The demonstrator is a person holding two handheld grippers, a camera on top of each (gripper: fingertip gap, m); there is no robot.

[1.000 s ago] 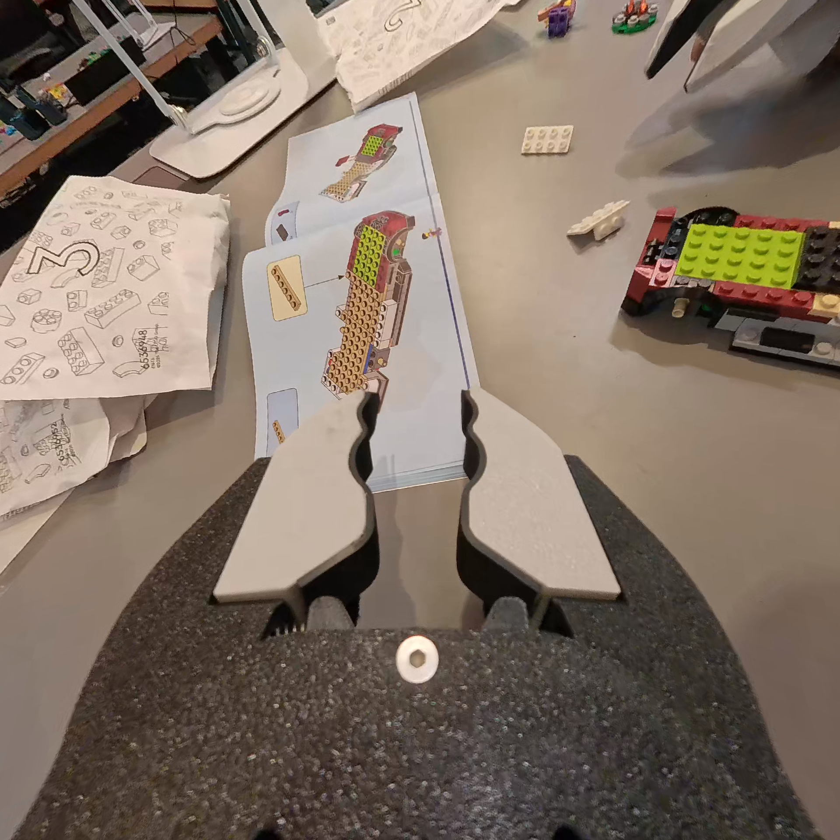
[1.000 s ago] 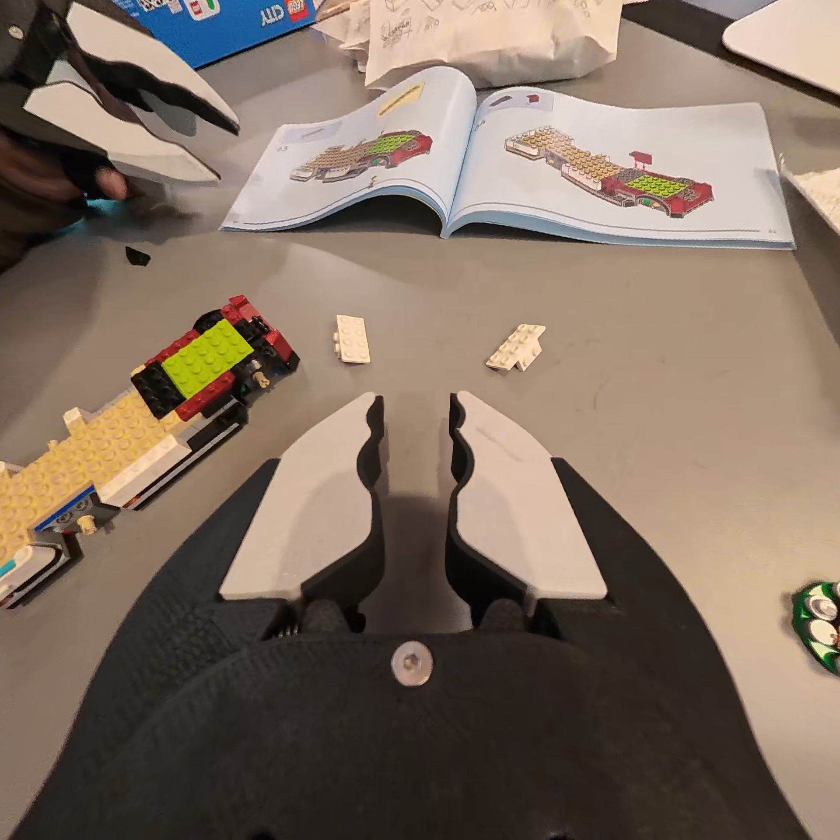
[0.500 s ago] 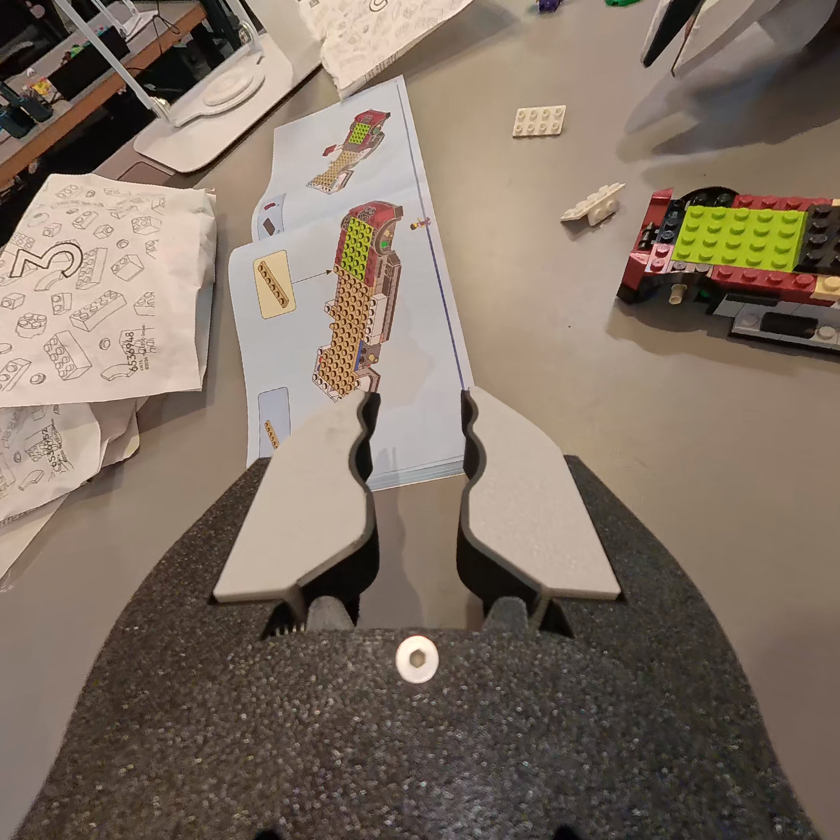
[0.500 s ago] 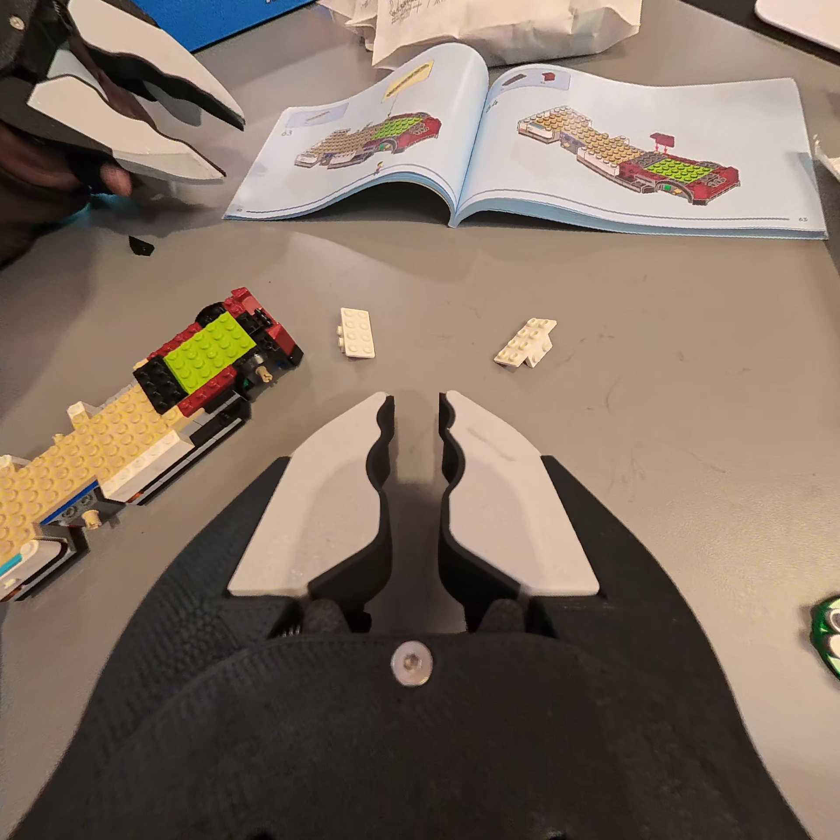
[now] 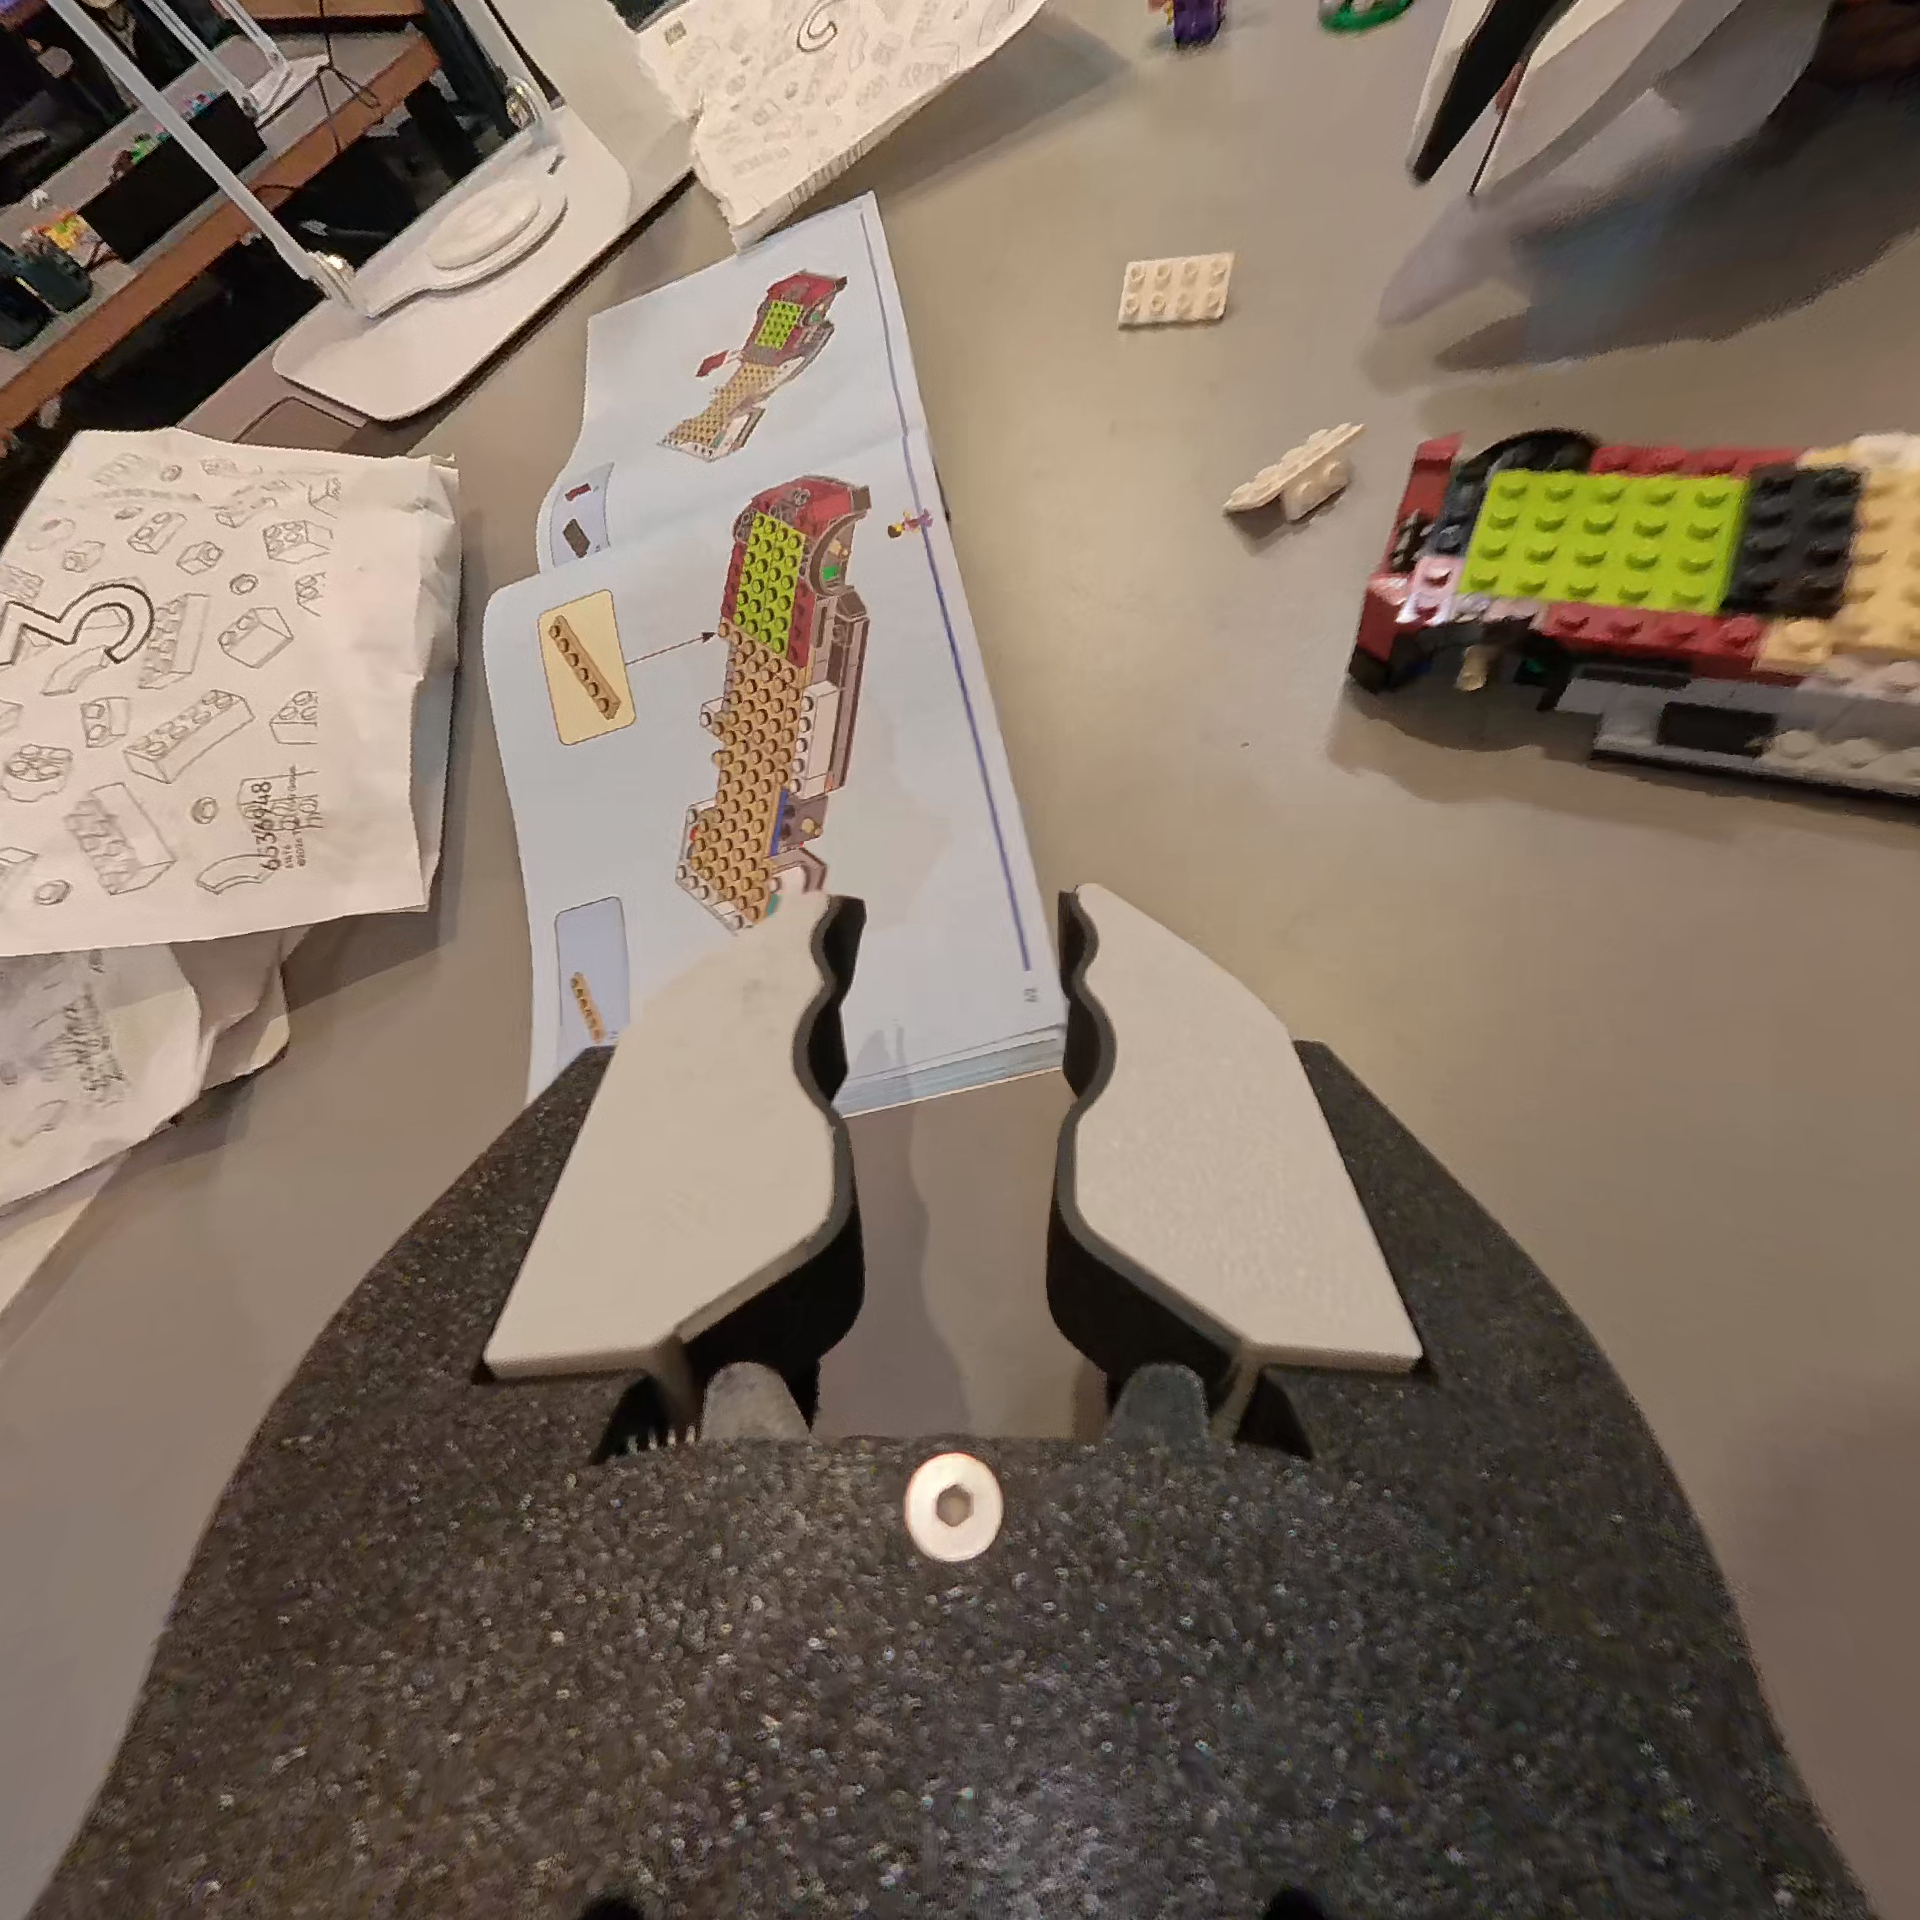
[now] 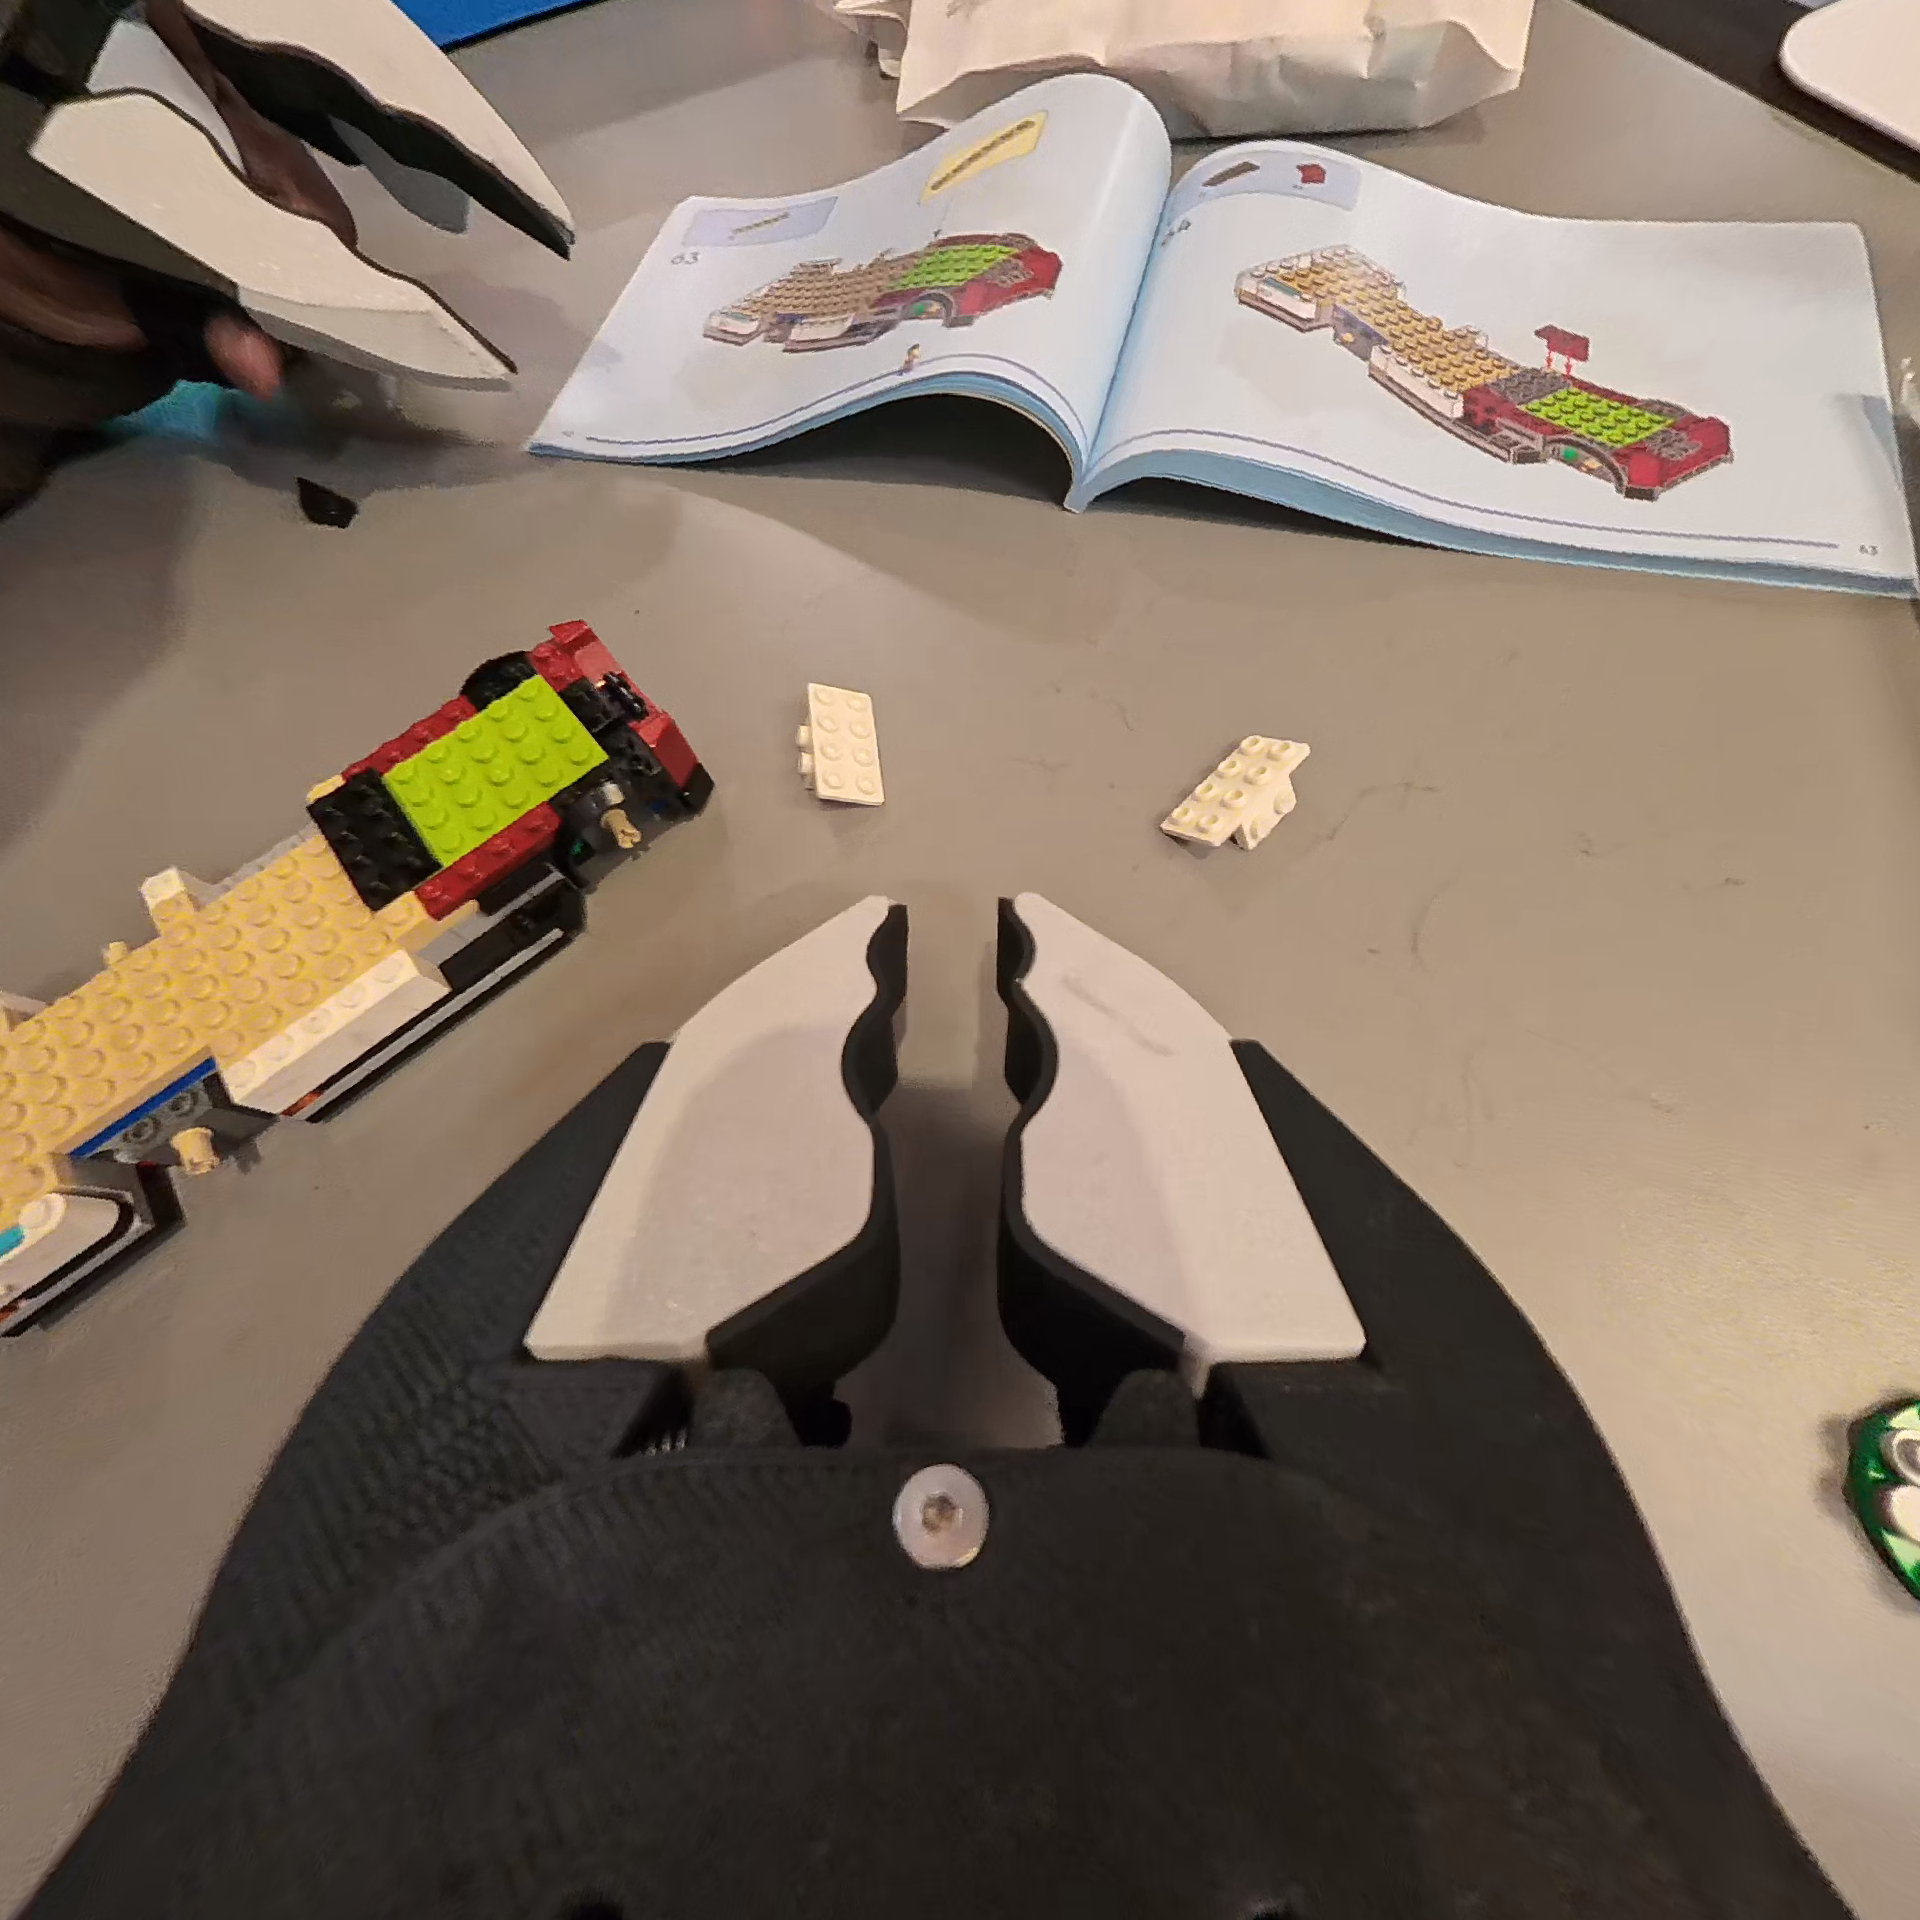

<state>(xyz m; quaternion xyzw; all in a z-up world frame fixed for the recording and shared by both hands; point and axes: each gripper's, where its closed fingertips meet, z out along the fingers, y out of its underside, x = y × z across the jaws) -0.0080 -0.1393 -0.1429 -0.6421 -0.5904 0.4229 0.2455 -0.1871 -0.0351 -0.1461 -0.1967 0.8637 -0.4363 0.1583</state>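
Observation:
My left gripper (image 5: 961, 925) is open and empty above the near edge of an open instruction booklet (image 5: 821, 644). It also shows at the upper left of the right wrist view (image 6: 312, 197). My right gripper (image 6: 951, 920) is open with a narrow gap and holds nothing, hovering over bare grey table. Just ahead of it lie a white plate (image 6: 844, 743) and a second white plate piece (image 6: 1236, 795). A long brick vehicle with a lime green roof, dark red sides and tan deck (image 6: 312, 883) lies to its left. The vehicle (image 5: 1642, 592) and both white pieces (image 5: 1177, 289) (image 5: 1294, 483) also show in the left wrist view.
Printed paper bags (image 5: 197, 686) lie left of the booklet. A white stand base (image 5: 457, 270) sits behind it. A small black piece (image 6: 327, 504) lies near the left gripper. A green round piece (image 6: 1896, 1496) is at the right edge. More paper bags (image 6: 1216, 52) lie beyond the booklet (image 6: 1351, 343). One gripper's finger ends stand about 20 centimetres off the other's. Measured from the fingertips, the white plate (image 6: 844, 743) is 6 centimetres or so from the right gripper and 15 centimetres from the left. It is also in sight in the left wrist view (image 5: 1296, 457).
My right gripper's jaws have narrowed on air while it drew nearer the white plates. My left gripper has shifted a little over the booklet, its jaws about the same.

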